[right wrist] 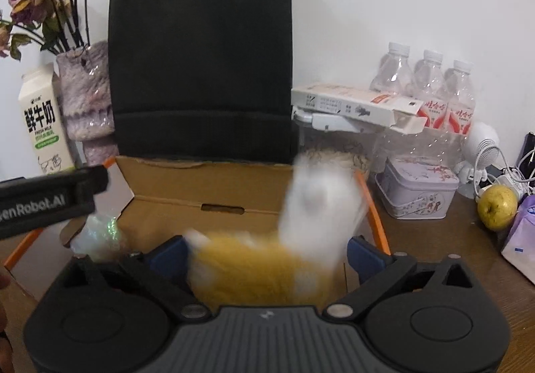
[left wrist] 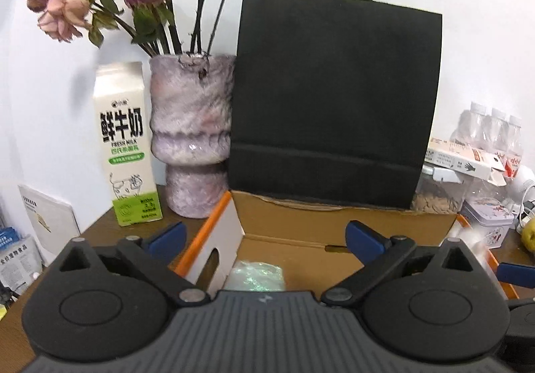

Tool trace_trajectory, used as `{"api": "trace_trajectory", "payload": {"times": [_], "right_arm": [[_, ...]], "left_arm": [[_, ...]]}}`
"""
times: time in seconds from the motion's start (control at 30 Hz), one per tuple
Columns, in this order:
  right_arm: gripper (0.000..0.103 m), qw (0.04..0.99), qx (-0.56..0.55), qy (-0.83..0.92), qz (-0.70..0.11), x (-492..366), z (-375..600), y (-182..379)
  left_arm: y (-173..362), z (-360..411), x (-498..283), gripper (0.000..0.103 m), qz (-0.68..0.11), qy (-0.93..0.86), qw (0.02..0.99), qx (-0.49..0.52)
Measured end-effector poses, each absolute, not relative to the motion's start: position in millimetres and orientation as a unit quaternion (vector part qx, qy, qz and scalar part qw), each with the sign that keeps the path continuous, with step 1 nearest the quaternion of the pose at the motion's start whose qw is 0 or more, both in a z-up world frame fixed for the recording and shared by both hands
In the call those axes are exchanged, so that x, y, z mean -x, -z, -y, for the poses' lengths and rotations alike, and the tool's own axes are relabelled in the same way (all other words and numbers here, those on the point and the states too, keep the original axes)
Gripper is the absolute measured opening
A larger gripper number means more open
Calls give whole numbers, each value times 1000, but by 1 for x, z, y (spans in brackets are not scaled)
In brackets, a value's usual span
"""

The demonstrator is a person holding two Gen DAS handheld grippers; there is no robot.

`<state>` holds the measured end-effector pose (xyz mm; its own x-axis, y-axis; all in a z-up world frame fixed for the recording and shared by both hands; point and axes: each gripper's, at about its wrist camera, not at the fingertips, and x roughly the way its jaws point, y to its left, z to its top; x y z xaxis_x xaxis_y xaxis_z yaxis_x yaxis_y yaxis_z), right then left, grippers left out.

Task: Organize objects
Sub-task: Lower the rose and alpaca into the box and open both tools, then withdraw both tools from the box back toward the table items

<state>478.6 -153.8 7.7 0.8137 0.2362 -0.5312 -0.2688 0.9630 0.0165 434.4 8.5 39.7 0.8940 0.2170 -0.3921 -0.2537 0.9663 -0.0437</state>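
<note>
Step in hand, as I judge it: dropping items into the open cardboard box (right wrist: 207,185) at the middle of the surface (right wrist: 434,239). Right tongs (right wrist: 267,252) are spread wide, released; a blurred yellow-and-white fuzzy thing (right wrist: 267,259), maybe a plush toy, sits between the blue pads over the box, and the pads do not press it, so it looks let go, likely falling in. Left tongs (left wrist: 264,236) also spread wide, nothing between them; below them a crinkly iridescent plastic bundle (left wrist: 257,276) lies on the box floor at the near left corner. In the right wrist view the left tongs enter as a black bar at the left edge, near that bundle. Next move, my guess: pull both tongs up and clear of the box walls, then pick another loose item from the surface; the flaps with orange edges stand up, so a lift straight out is safer than a sideways sweep. Counts: one box, one fuzzy thing, one plastic bundle, one black paper bag (right wrist: 200,65) standing just behind the box, one milk carton (left wrist: 125,145) far left, one vase (left wrist: 192,135) with dried flowers beside it, three water bottles (right wrist: 431,85) far right, one long white carton (right wrist: 354,102) lying on a clear container, one lilac tin (right wrist: 416,189), one yellow-green apple (right wrist: 496,207) at the right. Other clutter at the right edge too small to count.
</note>
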Motion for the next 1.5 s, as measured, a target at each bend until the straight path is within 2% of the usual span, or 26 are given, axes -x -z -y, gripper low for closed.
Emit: {"api": "trace_trajectory", "payload": {"times": [0.83, 1.5], "right_arm": [[103, 956, 40, -139, -254, -457, 152, -28], [103, 963, 68, -162, -203, -391, 161, -55]], "left_arm": [[-50, -12, -422, 103, -213, -121, 967, 68], [-83, -11, -348, 103, -165, -90, 979, 73]]}}
